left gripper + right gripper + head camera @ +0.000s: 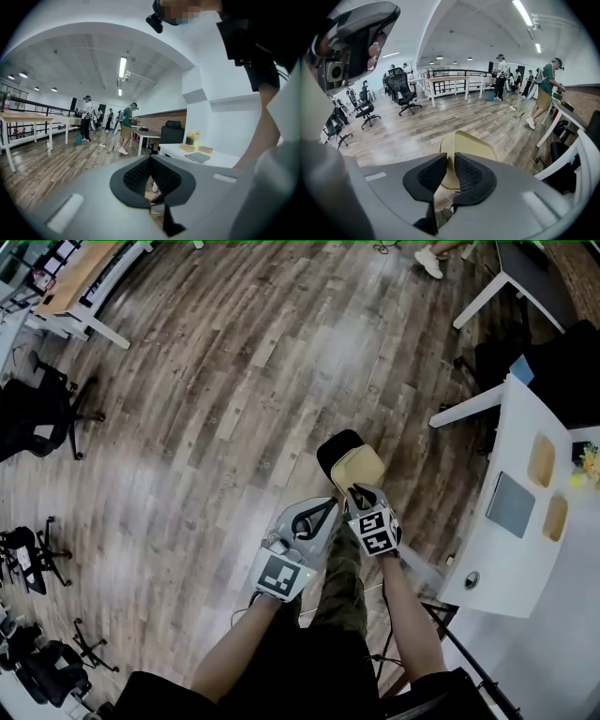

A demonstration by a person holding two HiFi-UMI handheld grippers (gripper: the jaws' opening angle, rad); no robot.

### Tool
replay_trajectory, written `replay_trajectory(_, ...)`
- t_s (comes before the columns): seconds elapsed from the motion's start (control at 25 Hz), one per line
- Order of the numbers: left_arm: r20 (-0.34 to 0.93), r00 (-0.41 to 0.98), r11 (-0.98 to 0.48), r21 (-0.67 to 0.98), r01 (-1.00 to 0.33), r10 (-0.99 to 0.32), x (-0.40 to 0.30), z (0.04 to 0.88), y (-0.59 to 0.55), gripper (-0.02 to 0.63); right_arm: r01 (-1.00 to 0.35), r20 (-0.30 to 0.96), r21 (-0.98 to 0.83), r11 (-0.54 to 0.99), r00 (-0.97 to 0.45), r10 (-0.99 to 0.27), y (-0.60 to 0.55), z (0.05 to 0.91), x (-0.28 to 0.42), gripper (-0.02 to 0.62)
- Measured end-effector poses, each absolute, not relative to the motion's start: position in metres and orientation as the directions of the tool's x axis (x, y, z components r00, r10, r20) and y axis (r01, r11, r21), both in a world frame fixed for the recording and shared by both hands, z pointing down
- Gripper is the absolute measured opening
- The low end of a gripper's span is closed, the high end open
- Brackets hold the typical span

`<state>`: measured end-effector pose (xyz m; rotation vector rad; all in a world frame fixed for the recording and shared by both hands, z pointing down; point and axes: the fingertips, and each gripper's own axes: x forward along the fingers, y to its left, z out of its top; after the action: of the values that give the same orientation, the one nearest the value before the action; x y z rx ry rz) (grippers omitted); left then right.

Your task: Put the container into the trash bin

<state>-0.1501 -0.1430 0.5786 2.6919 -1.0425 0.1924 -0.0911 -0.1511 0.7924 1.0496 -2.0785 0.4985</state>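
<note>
Head view steeply down onto wood floor (206, 409); both gripper views outward across that floor.

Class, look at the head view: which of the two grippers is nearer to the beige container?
Right. The right gripper grips the near edge of the container, above the black bin. The left gripper is lower-left of it in the head view, jaws together, empty.

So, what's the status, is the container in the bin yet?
Right hand-held gripper shut on the beige container. Left hand-held gripper shut, empty. Container held over the black bin, not in yet. Nothing between them.
</note>
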Motion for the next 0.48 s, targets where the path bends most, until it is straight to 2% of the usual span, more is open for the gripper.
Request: replay_trajectory(0.48,0.181,0.745,-0.726,0.168,-0.667,-0.642,-0.130,0.635,-0.145,-0.009,-0.762,0.806,-0.009,0.647,-0.389,-0.447,-0.148,0.889,-0.103,0.069)
